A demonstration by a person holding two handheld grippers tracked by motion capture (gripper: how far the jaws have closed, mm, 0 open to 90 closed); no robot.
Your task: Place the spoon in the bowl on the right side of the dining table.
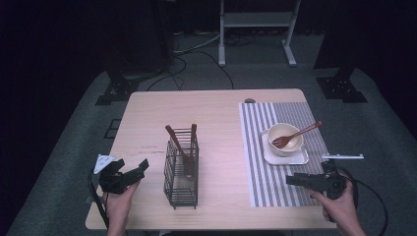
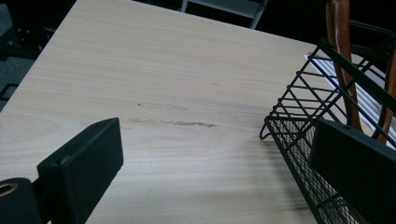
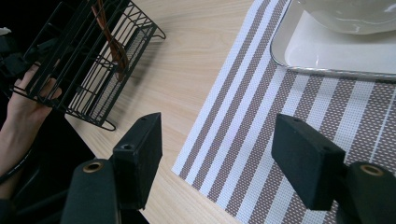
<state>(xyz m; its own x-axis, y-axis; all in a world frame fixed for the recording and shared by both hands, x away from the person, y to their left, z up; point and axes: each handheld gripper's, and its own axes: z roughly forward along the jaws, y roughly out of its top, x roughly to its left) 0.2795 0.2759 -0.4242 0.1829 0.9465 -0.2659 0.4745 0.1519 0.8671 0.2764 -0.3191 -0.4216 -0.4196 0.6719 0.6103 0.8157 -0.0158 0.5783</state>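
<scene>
A black wire basket (image 1: 181, 172) stands mid-table with wooden utensils (image 1: 189, 147) upright in it. On a striped placemat (image 1: 260, 162) a white bowl (image 1: 285, 137) sits on a square white plate (image 1: 295, 158), and a wooden fork (image 1: 297, 135) rests in the bowl. My left gripper (image 1: 132, 166) is open just left of the basket (image 2: 317, 116), with bare table between its jaws (image 2: 215, 154). My right gripper (image 1: 291, 180) hovers open over the placemat (image 3: 261, 140), below the plate (image 3: 336, 51), and holds nothing (image 3: 219, 140).
The table's front edge (image 1: 211, 227) lies close under both hands. A white rack frame (image 1: 255, 19) and cables stand on the floor beyond the table. In the right gripper view the person's left hand (image 3: 23, 112) shows behind the basket (image 3: 88, 60).
</scene>
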